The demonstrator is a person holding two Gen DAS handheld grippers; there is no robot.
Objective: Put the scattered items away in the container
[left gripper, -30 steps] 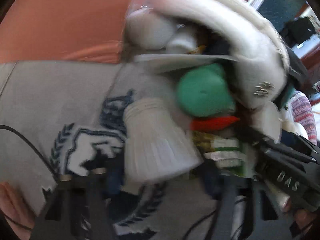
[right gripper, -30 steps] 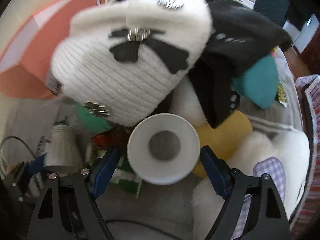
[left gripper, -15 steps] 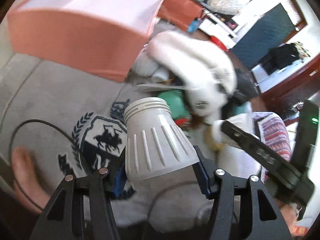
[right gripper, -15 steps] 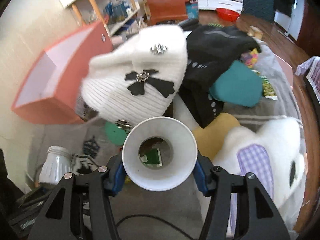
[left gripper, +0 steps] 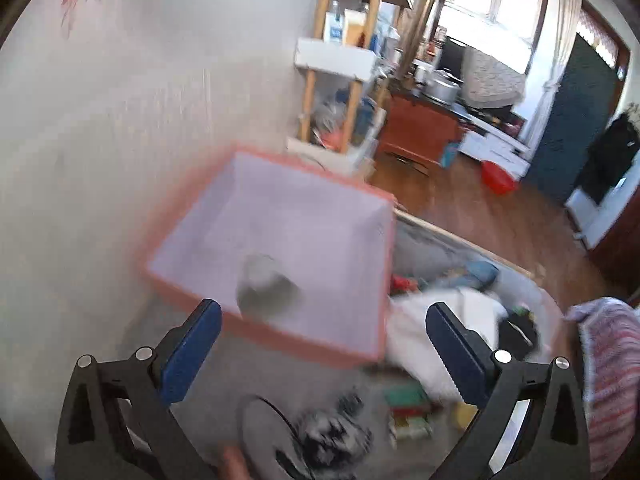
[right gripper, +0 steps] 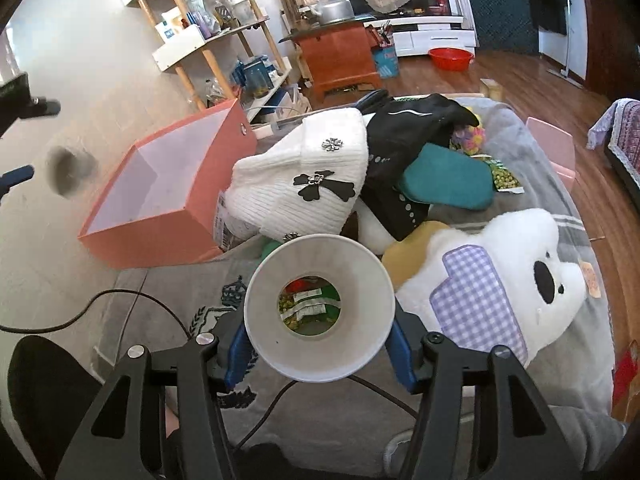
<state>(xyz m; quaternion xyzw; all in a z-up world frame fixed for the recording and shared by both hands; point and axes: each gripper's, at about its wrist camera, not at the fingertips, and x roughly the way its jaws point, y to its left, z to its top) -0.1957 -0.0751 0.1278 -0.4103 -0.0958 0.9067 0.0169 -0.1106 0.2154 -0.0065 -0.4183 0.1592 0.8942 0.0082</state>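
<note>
A blurred grey ribbed cup (left gripper: 266, 288) is in the air over the open orange box (left gripper: 304, 340), free of my left gripper (left gripper: 323, 312). That gripper's jaws are opening, with nothing between them. In the right wrist view the same cup (right gripper: 70, 170) is a grey smear to the left of the box (right gripper: 160, 236). My right gripper (right gripper: 319, 356) is shut on a white cone-shaped cup (right gripper: 320, 360), wide mouth toward the camera. Its blue pads press on both sides. It is held above the grey blanket (right gripper: 192, 288).
A pile lies right of the box: a white knit hat (right gripper: 304, 184), black clothing (right gripper: 408, 128), a teal item (right gripper: 444, 182), a white plush toy (right gripper: 500, 280) and snack packets (right gripper: 504, 178). A black cable (right gripper: 120, 296) crosses the blanket. A wooden shelf (right gripper: 208, 40) stands behind.
My left gripper rose above the box, opened and let go of the grey cup. My right gripper closed on the white cone cup and lifted it.
</note>
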